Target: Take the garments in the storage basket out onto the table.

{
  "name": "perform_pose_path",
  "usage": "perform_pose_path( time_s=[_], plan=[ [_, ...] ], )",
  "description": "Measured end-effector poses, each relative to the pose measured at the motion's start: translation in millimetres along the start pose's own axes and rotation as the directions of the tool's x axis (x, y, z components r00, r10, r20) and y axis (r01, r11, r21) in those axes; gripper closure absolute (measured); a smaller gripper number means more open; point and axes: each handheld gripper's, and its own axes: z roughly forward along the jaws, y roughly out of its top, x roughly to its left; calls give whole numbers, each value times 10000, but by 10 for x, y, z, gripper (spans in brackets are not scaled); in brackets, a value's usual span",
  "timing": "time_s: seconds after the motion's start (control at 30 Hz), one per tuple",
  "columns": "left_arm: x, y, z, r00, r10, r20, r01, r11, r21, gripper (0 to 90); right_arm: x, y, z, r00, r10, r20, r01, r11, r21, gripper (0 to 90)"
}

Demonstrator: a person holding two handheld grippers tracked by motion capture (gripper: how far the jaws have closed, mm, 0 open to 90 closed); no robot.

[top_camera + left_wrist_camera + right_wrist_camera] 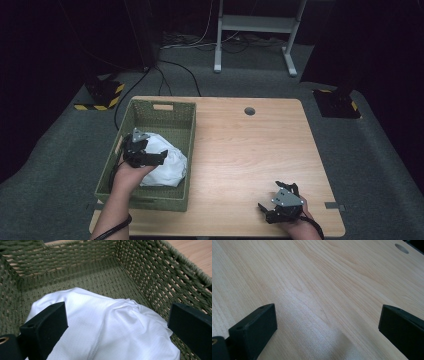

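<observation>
Nearest to the person, the right gripper (284, 202) rests low over the front right part of the wooden worktop (250, 150). Its jaws are spread wide and there is nothing between them, just bare wood. One small round hole (401, 248) sits at the far edge of the worktop.

A bit farther in, on the left, the left gripper (142, 150) is held down inside the green woven basket (185, 112). Its jaws are spread wide too, one on each side of the white cloth (110, 325). They are just over the cloth and are not pinching it yet.

The cloth lies in a soft heap on the bottom of the basket, in the near half, close to the right wall. It looks like thin sports fabric with tiny holes and one stitched seam (98, 336) running through it. It is probably very light and floppy. It will sag and hang down when lifted, and it cannot break. It might slip a little, so the best spot to pinch is a raised fold, like the bunched ridge (126, 305) near the top of the heap, or along the seam where it is thicker.

Count: one basket, one white cloth, two grippers, one worktop. Beyond the worktop is grey floor with one metal frame (257, 25).
</observation>
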Motion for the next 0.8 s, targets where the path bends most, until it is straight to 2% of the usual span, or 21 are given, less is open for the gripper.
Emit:
perform_pose_path(
  time_s=[0.17,0.2,0.5,0.67,0.77,0.8],
  plan=[
    [19,-19,115,10000,-27,-40,29,9984,561,43,0,0,0,10000,-6,-16,6,10000,-6,13],
    [44,-32,160,9999,-92,-72,97,9964,837,46,0,0,-1,10000,20,-20,-20,10000,5,13],
    [111,-39,248,9996,-160,-216,191,9880,1532,54,0,0,0,10000,-5,-23,5,10000,-1,13],
    [136,-55,343,9992,-214,-341,280,9776,2087,54,-1,0,1,10000,5,-29,-5,10000,-4,13],
    [131,-76,401,9993,10,-371,80,9703,2419,54,-3,0,2,10000,-14,-37,14,10000,-4,13],
    [131,-99,434,9993,-27,-370,120,9671,2541,54,-3,0,2,10000,-16,-35,16,10000,-5,13]
  ],
)
